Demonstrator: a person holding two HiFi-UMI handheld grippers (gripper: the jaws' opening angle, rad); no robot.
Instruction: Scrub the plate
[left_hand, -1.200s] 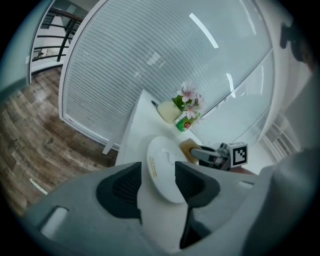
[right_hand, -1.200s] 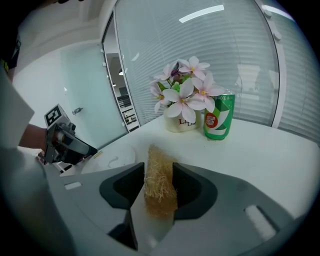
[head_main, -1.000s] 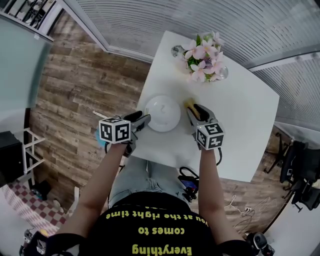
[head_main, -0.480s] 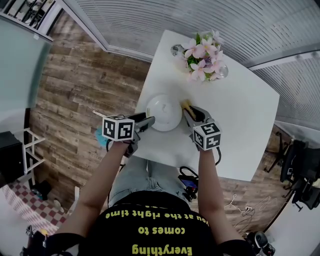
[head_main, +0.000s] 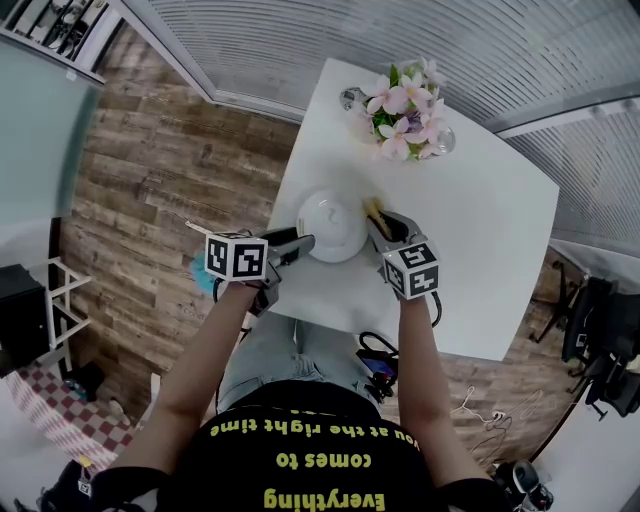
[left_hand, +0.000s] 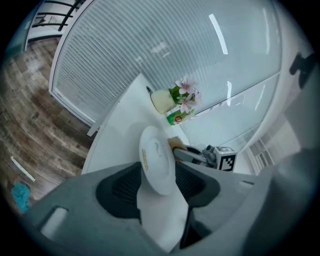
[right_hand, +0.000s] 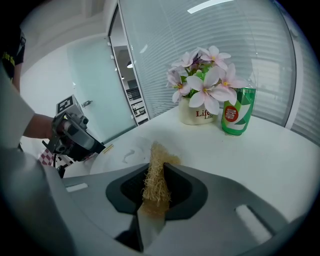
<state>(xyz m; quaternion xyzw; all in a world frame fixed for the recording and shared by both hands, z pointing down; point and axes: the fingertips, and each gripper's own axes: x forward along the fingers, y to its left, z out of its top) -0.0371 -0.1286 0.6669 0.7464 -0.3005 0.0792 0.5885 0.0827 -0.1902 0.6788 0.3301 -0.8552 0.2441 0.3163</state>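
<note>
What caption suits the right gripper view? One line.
Right gripper, fingers just closing on loofah scrubber, beside the white plate.

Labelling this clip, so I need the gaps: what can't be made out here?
Plate soiling: head view, too small, washed out.
Plate's gripped rim: left gripper view, hidden between left gripper's pads.
Flower pot print: right gripper view, covered by petals.
Green container label: right gripper view, too small.

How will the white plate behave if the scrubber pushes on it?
The plate looks rigid and glossy, so probably stiff but slippery. The left gripper holds only its rim, so pushing may pivot it. Likely breakable if dropped.
</note>
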